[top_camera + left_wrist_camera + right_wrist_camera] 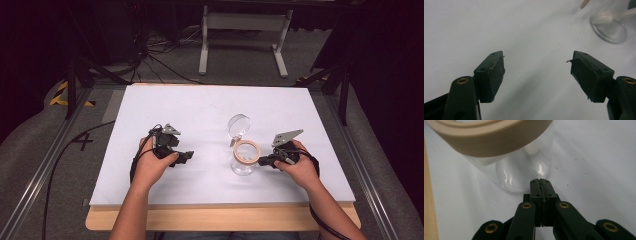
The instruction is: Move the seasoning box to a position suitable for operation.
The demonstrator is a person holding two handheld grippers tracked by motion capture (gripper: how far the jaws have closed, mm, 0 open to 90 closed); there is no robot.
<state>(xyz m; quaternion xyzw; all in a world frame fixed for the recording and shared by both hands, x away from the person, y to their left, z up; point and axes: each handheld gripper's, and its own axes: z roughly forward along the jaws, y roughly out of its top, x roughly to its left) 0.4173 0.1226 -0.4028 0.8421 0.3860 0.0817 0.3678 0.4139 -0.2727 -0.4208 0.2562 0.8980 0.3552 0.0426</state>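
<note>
Jar work at the near middle of the white board (pixel 210 107): your right gripper (pixel 263 160) sits with its jaws pressed flat together and nothing between them, tips just beside the lower wall of the clear glass jar (pixel 243 162), seen close up in the right gripper view (pixel 524 170). The jar stands upright, a tan ring (pixel 247 151) around its mouth, its round glass lid (pixel 238 125) tipped back behind it toward the far edge. Your left gripper (pixel 184 157) waits well apart on the near left part of the board, jaws spread wide and empty, the jar's base (pixel 609 31) off at the top right of its own view. To do this cleanly, judge the push low on the glass and keep it slow, since a tall jar likely tips if nudged high; bring the open left gripper across to steady the opposite side first.
</note>
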